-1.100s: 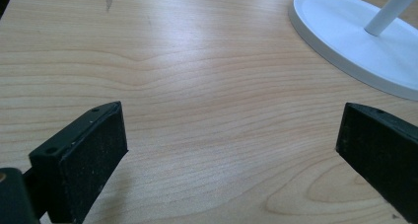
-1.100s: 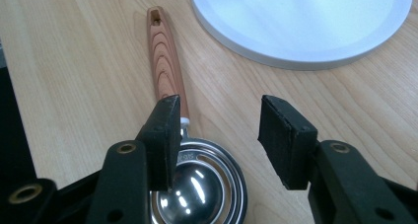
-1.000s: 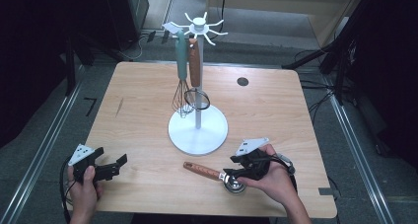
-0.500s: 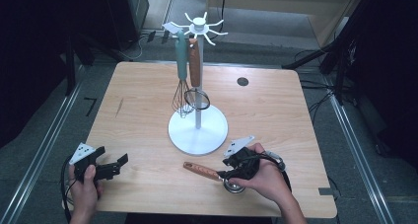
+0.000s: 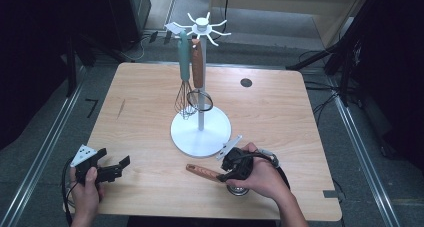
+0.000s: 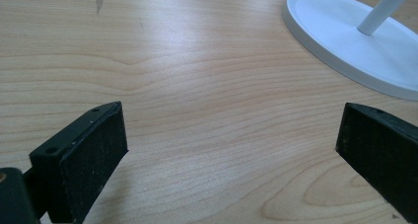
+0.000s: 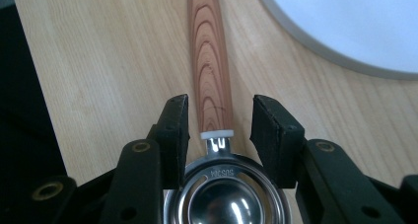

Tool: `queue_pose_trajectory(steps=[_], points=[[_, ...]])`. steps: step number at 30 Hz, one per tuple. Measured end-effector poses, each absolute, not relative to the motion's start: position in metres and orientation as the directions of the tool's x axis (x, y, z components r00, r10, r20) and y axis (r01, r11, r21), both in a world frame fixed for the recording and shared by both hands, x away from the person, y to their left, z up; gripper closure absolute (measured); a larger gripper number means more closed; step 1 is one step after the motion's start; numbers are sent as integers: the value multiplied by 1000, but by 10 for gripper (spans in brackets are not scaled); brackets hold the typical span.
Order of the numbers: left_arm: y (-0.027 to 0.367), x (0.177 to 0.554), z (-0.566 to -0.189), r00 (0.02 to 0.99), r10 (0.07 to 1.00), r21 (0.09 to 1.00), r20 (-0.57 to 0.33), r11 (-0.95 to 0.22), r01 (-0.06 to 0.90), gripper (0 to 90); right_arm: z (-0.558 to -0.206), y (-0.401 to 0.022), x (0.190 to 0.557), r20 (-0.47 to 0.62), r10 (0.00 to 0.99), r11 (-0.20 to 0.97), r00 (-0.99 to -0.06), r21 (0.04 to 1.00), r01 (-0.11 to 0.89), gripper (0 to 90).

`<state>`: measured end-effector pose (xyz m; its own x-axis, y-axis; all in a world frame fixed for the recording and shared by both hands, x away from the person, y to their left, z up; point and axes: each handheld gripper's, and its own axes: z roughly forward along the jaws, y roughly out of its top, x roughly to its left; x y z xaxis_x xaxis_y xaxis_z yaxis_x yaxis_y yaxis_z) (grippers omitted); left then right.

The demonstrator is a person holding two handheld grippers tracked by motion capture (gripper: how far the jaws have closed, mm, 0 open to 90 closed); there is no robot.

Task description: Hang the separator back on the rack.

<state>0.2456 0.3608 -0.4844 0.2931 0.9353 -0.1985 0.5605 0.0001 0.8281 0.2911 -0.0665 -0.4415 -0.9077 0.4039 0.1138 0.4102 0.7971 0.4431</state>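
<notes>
The wooden-handled scoop (image 7: 213, 110) lies flat on the table (image 5: 140, 97), just beside the white stand base (image 5: 200, 134). The right gripper (image 7: 219, 130) has been closing; its jaws straddle the handle's neck, not yet pressing. The left gripper (image 6: 231, 150) stands wide open, empty.

Quick count: one white utensil stand (image 5: 200, 132) on the table (image 5: 280, 112), two utensils hanging from it, a teal-handled whisk (image 5: 185, 82) and a wooden-handled one (image 5: 198, 72), plus one wooden-handled steel scoop (image 7: 212, 86) lying between the right gripper (image 7: 219, 130) fingers. Two grippers total, left gripper (image 5: 102, 169) included.
</notes>
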Motion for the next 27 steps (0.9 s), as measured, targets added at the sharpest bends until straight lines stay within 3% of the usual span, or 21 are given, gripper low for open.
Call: queue_pose_trajectory(steps=[13,27], points=[[360,245,-484,296,935,829,-196,-3,559,0,-451,-49,296,87,393,862,-915,312,400,644],[360,246,-484,300,934,829,-193,-9,559,0,-460,-31,290,15,352,909,-936,232,345,675]])
